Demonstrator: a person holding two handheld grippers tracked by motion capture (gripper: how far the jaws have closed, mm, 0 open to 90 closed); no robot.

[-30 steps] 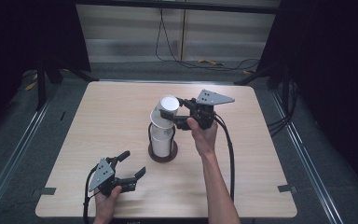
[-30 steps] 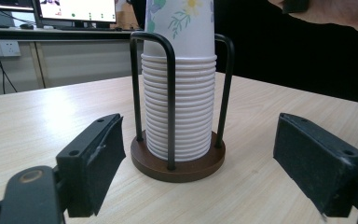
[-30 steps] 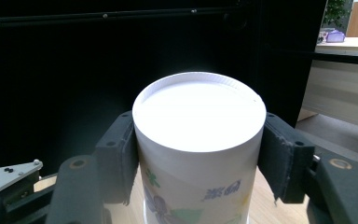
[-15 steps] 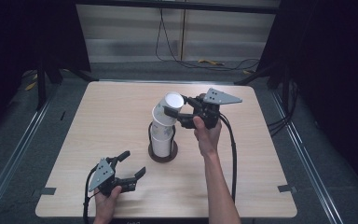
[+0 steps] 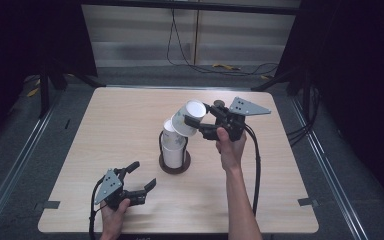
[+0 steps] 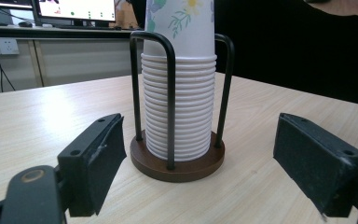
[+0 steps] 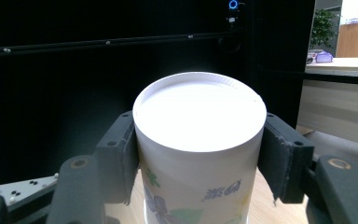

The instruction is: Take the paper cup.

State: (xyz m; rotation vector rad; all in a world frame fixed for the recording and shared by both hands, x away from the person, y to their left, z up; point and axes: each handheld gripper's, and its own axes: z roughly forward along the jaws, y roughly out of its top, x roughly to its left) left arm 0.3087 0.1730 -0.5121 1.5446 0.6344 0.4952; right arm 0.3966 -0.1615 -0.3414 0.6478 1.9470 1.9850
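From the high view, the right gripper (image 5: 196, 125) is clamped on a paper cup (image 5: 189, 118), upside down and tilted, held just above and right of the stack (image 5: 173, 147) of cups in the holder (image 5: 175, 165) at mid-table. The cup's rim end overlaps the stack's top, so whether it is touching or free is hard to tell. The hand hides much of this gripper's body. Near the table's (image 5: 260, 200) near-left edge, the left gripper (image 5: 141, 178) rests low with its jaws apart and nothing between them; its hand is cut off by the frame's bottom.

In the left gripper view, both jaws stand wide apart at the near corners, with the holder (image 6: 177, 163) and the stack (image 6: 179, 107) between and beyond them, not touched. Two black wire loops rise around the stack. The top flowered cup (image 6: 179, 23) is cut off by the upper edge.

In the right gripper view, the pads press either side of the cup (image 7: 198, 154), whose white base faces the camera. Its lower part is cut off at the bottom. The background is dark and mostly unreadable.
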